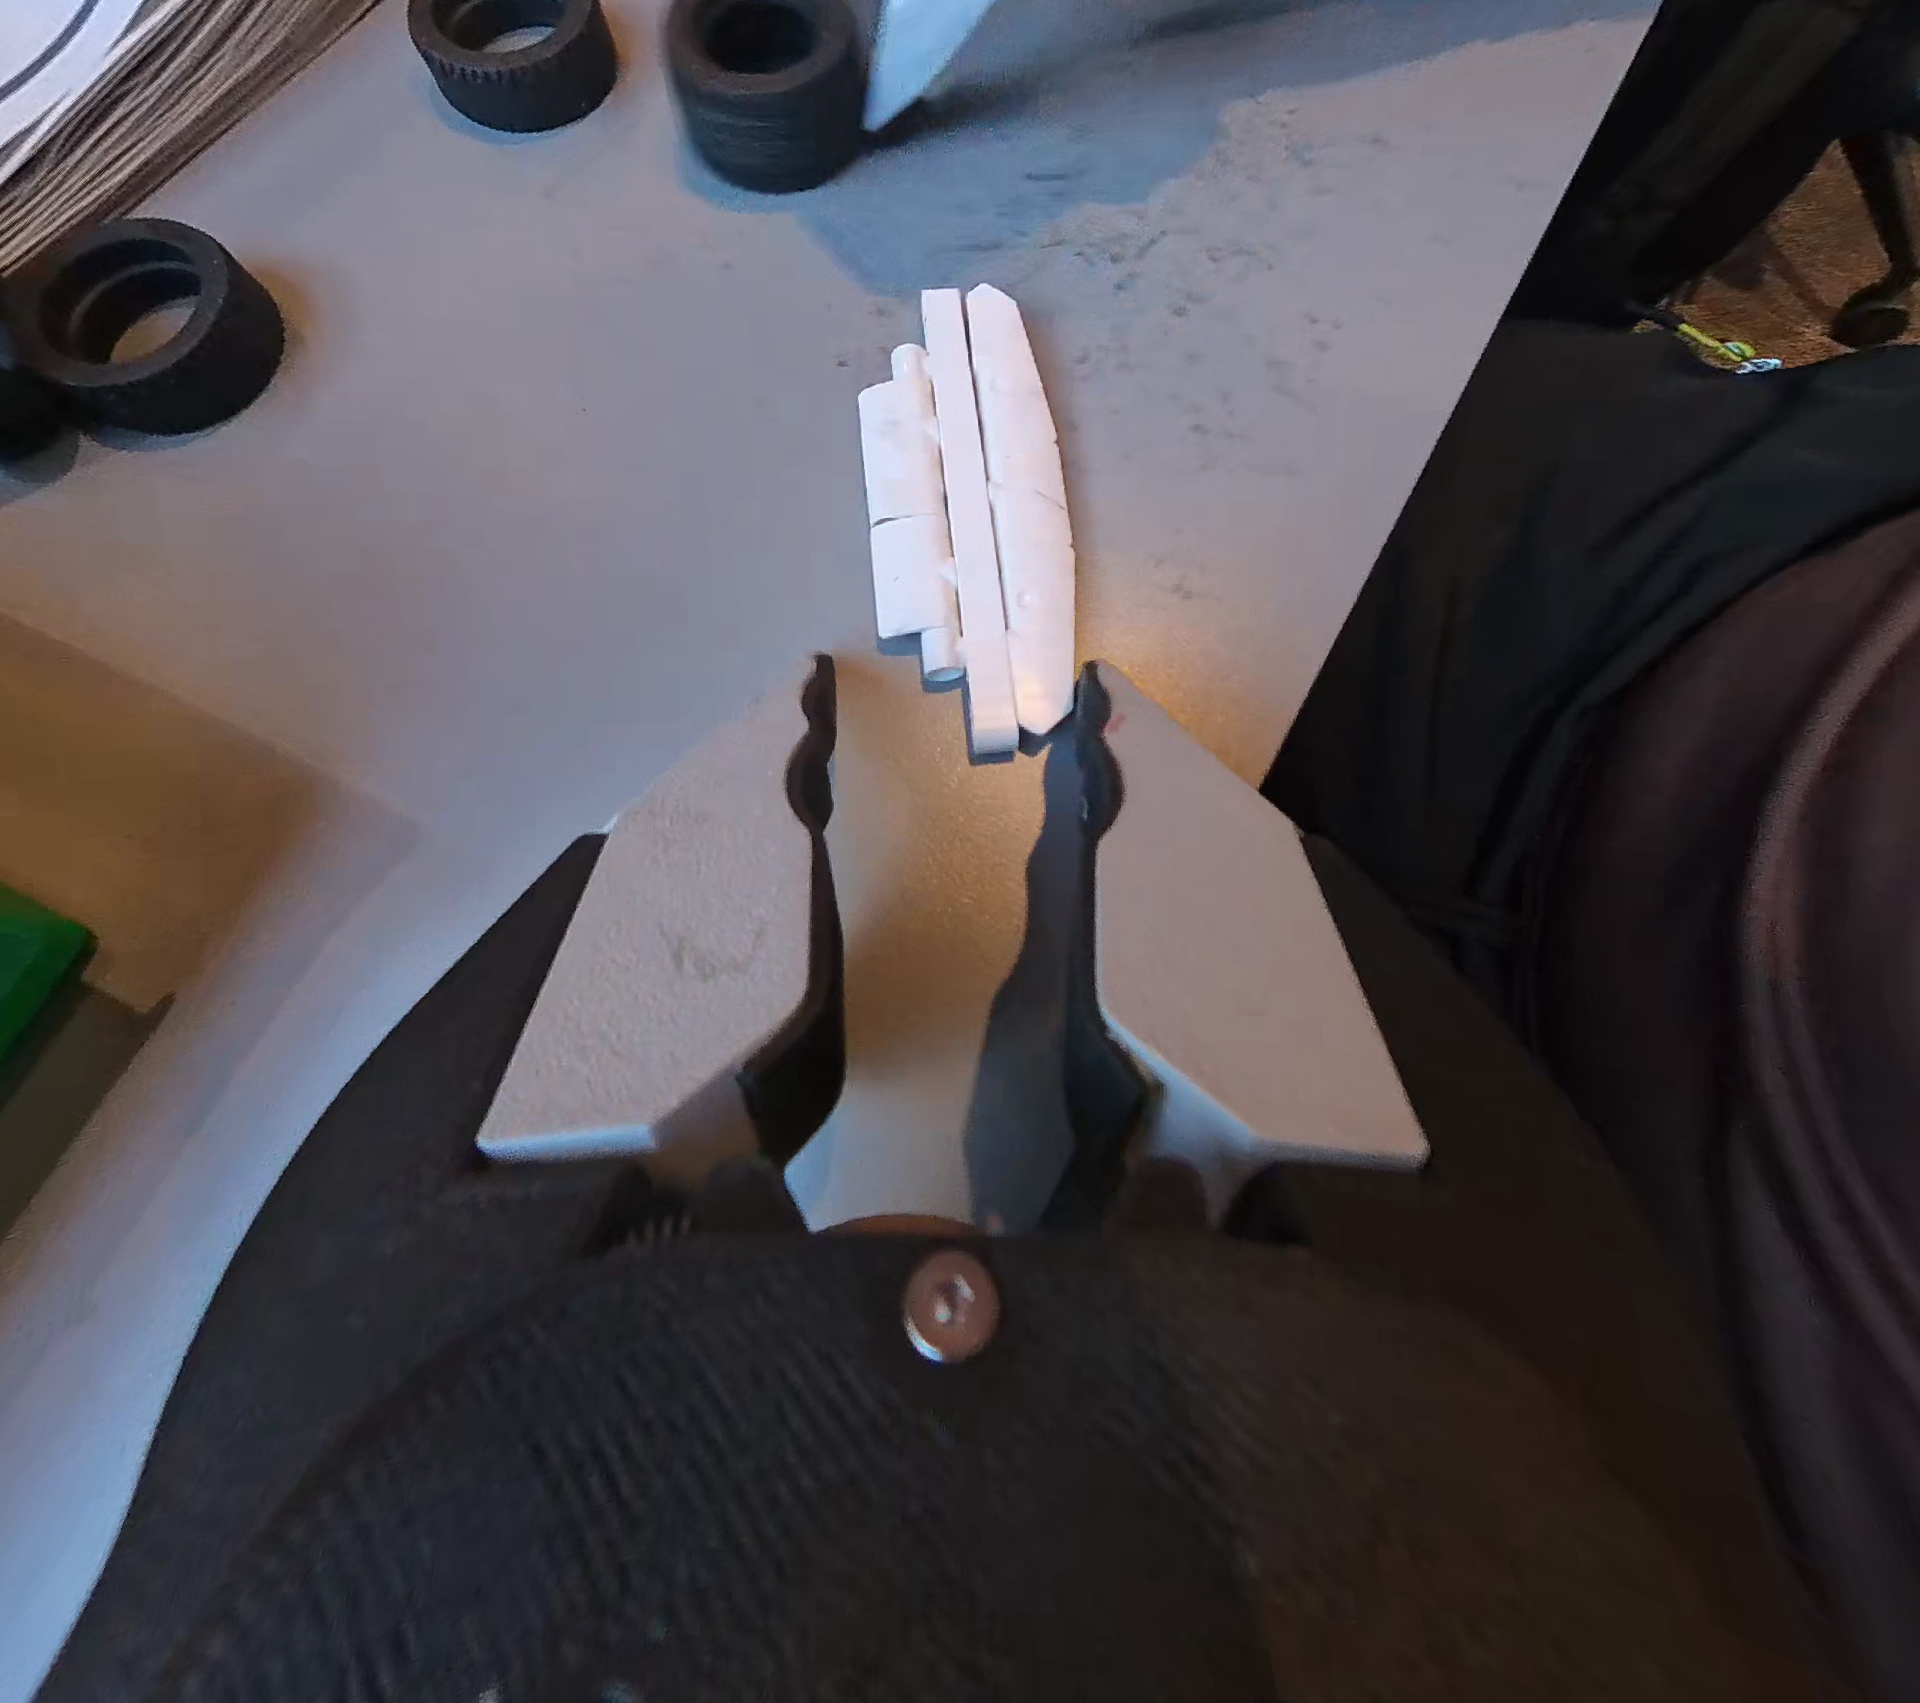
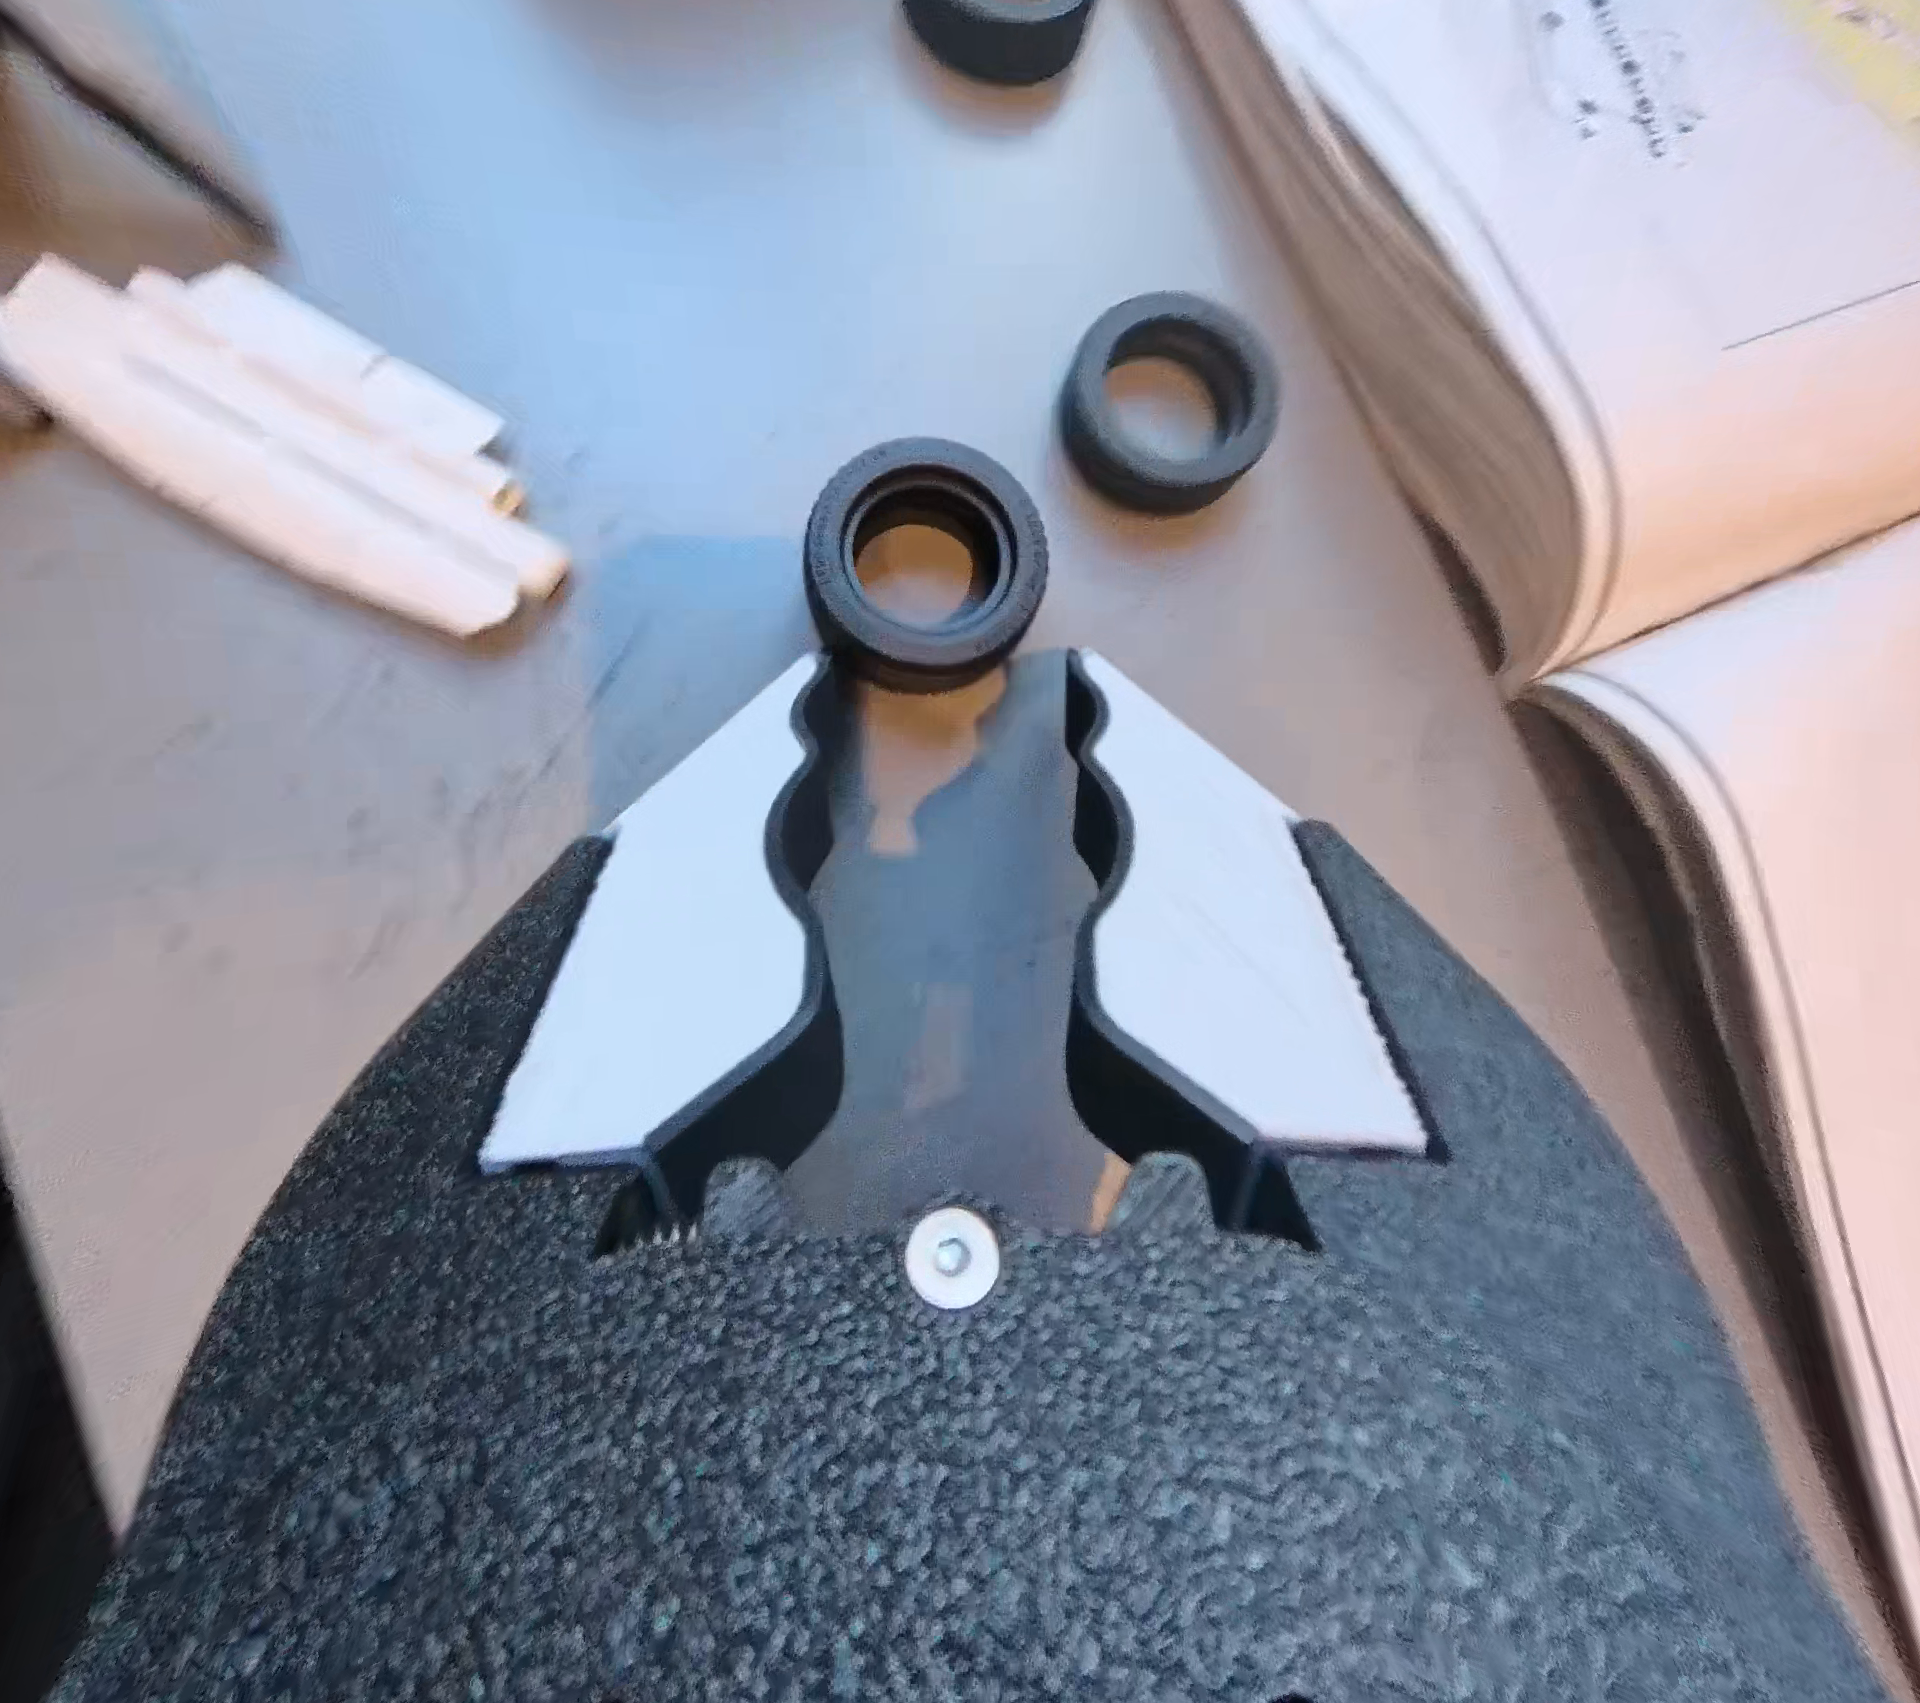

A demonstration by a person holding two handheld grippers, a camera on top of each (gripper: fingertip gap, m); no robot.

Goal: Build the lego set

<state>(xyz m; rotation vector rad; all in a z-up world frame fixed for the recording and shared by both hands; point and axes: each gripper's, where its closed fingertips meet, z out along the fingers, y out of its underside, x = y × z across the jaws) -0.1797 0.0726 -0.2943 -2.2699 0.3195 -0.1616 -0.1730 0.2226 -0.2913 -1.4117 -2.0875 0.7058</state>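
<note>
Three black tires (image 1: 509, 38) sit on the grey surface (image 1: 468, 510) in left wrist view; left gripper (image 1: 956, 677) has its jaws apart, near end of the white lego assembly (image 1: 961, 510) just inside the tips. Right wrist view: right gripper (image 2: 948, 666) spread wide, nearest tire (image 2: 925, 578) at its tips, ungripped; open manual (image 2: 1558, 199) to the right.

Left claw (image 1: 951, 697) points down at the bench, jaws parted; right claw (image 2: 945, 666) likewise gapes, tilted downward, holding nothing
</note>
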